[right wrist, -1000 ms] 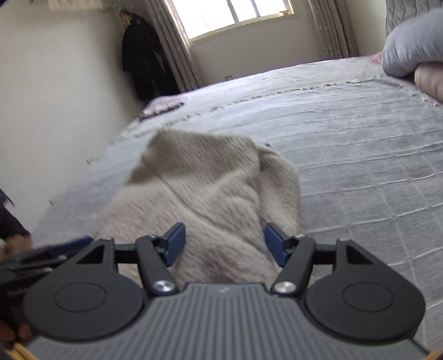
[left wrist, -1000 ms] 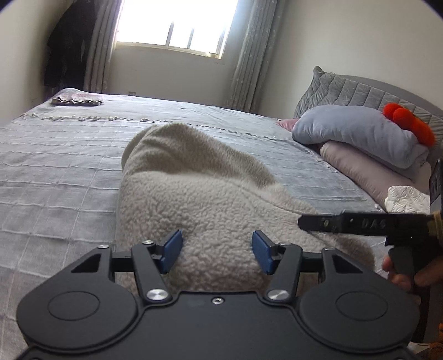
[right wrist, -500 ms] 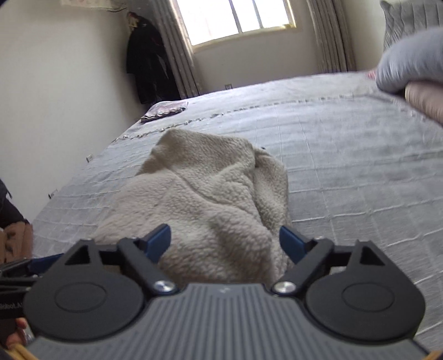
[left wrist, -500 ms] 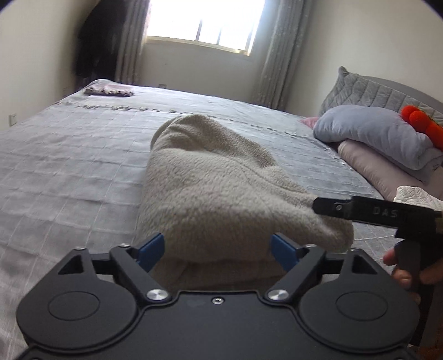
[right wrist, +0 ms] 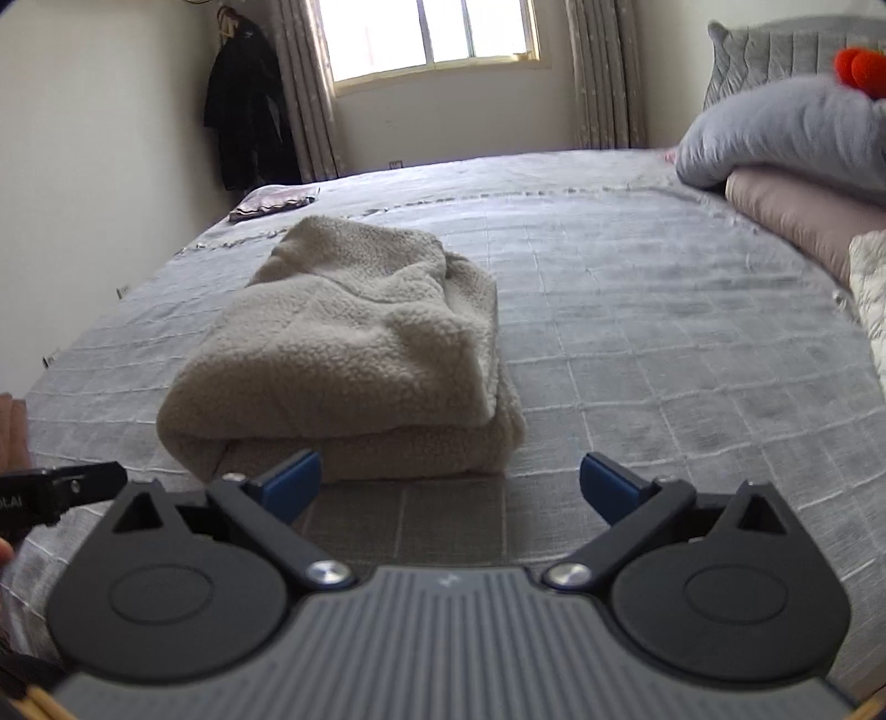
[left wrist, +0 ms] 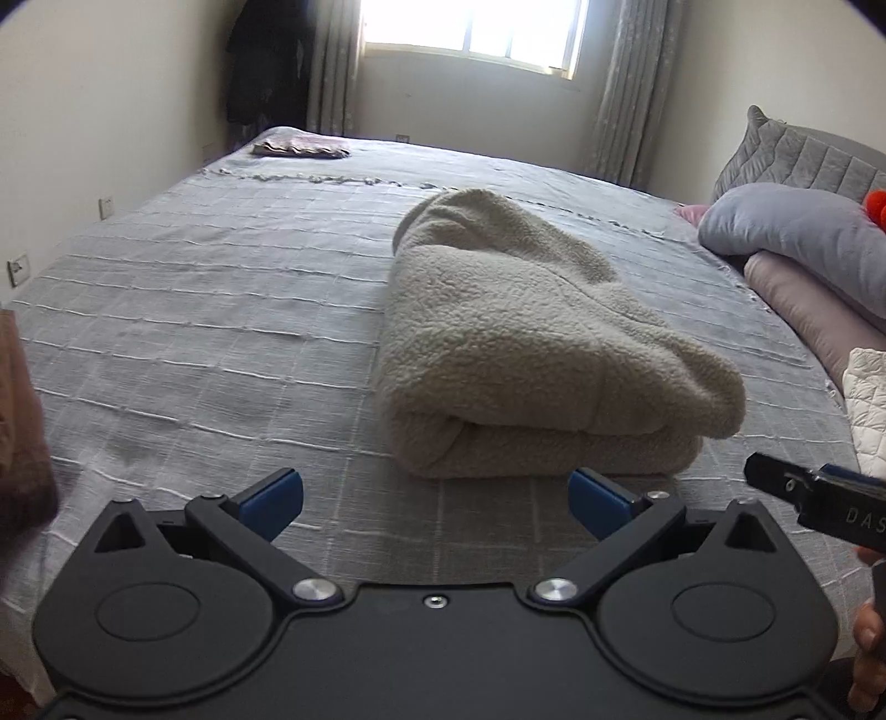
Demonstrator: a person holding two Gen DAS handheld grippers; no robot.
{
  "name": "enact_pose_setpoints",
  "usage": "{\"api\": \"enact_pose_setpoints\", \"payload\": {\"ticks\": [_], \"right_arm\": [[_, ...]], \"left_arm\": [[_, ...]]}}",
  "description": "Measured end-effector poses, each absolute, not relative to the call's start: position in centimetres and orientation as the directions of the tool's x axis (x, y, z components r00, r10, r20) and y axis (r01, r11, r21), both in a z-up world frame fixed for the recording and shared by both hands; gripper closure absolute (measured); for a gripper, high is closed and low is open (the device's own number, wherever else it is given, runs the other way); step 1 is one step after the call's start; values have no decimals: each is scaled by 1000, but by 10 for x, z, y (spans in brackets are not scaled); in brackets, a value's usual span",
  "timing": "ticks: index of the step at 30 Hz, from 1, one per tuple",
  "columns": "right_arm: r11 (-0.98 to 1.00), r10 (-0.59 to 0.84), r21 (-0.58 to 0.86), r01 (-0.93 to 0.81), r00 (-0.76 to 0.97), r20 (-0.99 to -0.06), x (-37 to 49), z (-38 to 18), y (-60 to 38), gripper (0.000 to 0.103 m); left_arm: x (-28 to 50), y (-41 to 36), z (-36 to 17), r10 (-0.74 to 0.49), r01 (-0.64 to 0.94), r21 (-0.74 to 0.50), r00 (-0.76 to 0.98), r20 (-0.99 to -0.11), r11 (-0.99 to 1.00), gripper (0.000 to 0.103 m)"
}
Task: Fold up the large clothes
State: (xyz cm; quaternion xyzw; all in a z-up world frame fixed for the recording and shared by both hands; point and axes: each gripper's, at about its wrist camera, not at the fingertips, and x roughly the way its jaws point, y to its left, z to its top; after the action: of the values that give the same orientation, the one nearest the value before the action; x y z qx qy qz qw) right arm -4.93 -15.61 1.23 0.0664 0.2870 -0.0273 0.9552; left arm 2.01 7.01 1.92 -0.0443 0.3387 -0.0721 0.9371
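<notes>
Both grippers hang with jaws spread wide and nothing between them: the left gripper (left wrist: 436, 501) and the right gripper (right wrist: 451, 481) sit just short of the fleece garment (left wrist: 531, 343), not touching it. That cream, nubbly garment lies folded into a thick bundle on the grey bedspread (left wrist: 194, 332), its rolled edge facing the grippers.

A bedroom in a home: a wide bed (left wrist: 221, 310) under a grey checked cover, stacked pillows (right wrist: 786, 138) against a quilted grey headboard (left wrist: 803, 160), a curtained window (right wrist: 426, 33) on the far wall, a dark coat (right wrist: 243, 116) hanging in the corner, and wall sockets (left wrist: 19, 268) low beside the bed
</notes>
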Motion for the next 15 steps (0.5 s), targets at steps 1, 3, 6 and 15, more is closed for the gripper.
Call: {"api": "enact_pose_setpoints", "payload": {"ticks": [1, 3, 6, 15], "right_arm": [[991, -22, 96, 88, 840, -543, -52, 15, -152, 1], [994, -24, 75, 76, 847, -532, -55, 20, -144, 1], [996, -16, 66, 59, 851, -524, -59, 24, -135, 1], [997, -19, 48, 53, 844, -535, -58, 24, -121, 1]], "left_arm": [[18, 71, 21, -155, 98, -125, 767, -623, 987, 0], [13, 75, 25, -141, 85, -120, 778, -612, 989, 0], [11, 82, 29, -133, 65, -133, 785, -605, 989, 0], [9, 87, 31, -125, 49, -141, 787, -604, 989, 0]]}}
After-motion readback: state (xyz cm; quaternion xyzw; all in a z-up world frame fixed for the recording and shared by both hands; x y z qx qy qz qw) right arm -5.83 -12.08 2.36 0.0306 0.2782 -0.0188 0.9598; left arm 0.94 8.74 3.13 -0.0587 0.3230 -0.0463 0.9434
